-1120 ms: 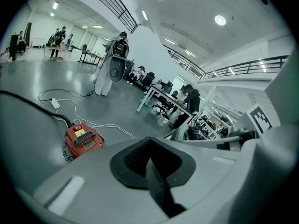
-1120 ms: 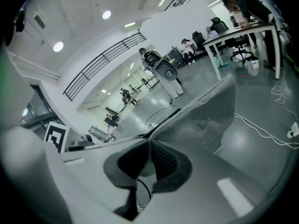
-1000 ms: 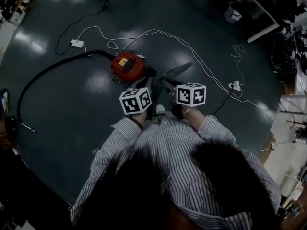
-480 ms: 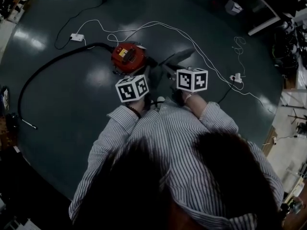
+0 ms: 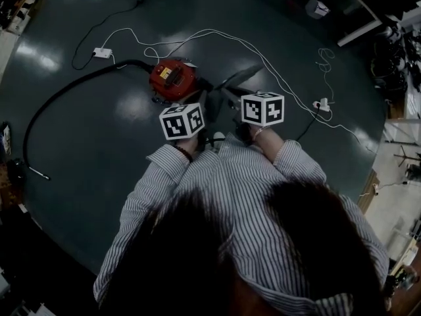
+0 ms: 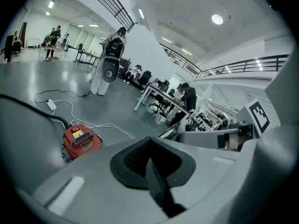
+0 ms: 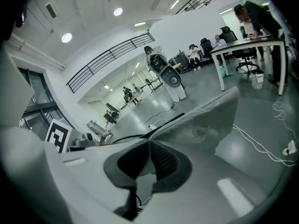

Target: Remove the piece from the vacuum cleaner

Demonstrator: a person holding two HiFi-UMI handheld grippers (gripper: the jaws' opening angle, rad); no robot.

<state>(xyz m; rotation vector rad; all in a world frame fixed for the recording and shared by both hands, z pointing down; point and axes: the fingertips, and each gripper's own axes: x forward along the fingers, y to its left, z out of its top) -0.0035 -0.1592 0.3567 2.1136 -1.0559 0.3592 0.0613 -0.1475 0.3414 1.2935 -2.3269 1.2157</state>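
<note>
The red vacuum cleaner (image 5: 173, 78) sits on the dark floor, and the left gripper view also shows the red vacuum cleaner (image 6: 81, 141). Its black hose (image 5: 59, 104) curves off to the left. My right gripper (image 5: 231, 101) is shut on a grey, felt-like flat piece (image 7: 201, 120). In the head view that piece (image 5: 242, 79) sticks out up and to the right, apart from the vacuum. In its own view my right gripper (image 7: 150, 148) pinches the piece's near edge. My left gripper (image 6: 149, 157) is shut with nothing between its pads, and from overhead the left gripper (image 5: 200, 107) hangs just right of the vacuum.
White cables loop over the floor between a power strip (image 5: 102, 52) and a plug block (image 5: 321, 104). A white table (image 5: 358, 25) stands at the upper right. A tall white machine (image 6: 110, 64) and people at desks are farther off.
The whole scene has slid slightly up in the head view. Both grippers keep their place beside the vacuum, and the grey piece stays in the right gripper.
</note>
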